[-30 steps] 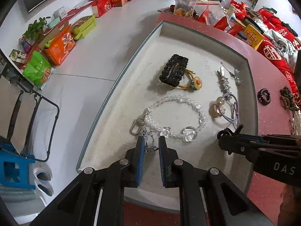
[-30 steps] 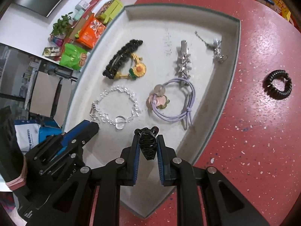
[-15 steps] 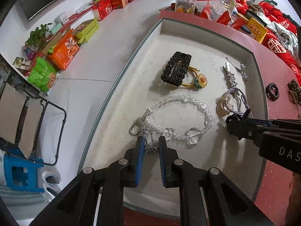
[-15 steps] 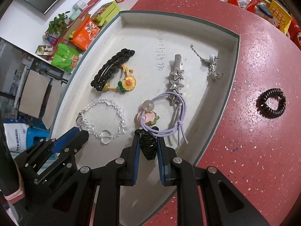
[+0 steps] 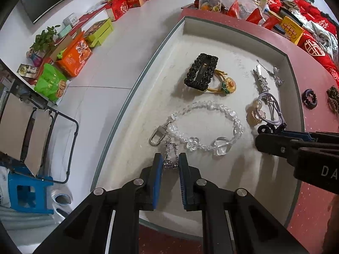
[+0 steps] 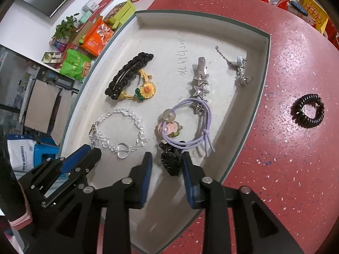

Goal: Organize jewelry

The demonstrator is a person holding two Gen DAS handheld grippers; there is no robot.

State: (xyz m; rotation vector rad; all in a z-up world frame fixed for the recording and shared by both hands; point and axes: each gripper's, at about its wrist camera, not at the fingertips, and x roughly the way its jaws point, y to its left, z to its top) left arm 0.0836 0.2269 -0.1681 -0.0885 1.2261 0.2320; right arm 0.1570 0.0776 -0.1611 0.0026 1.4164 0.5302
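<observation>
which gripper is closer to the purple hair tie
Right. The right gripper sits just below the purple hair tie, its jaws opening around a small black clip touching the tie. The left gripper is across the crystal bracelet, shut on its chain.

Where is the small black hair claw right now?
In the right wrist view, the black hair claw lies in the white tray, between the opening jaws of the right gripper, just below the purple hair tie.
</observation>
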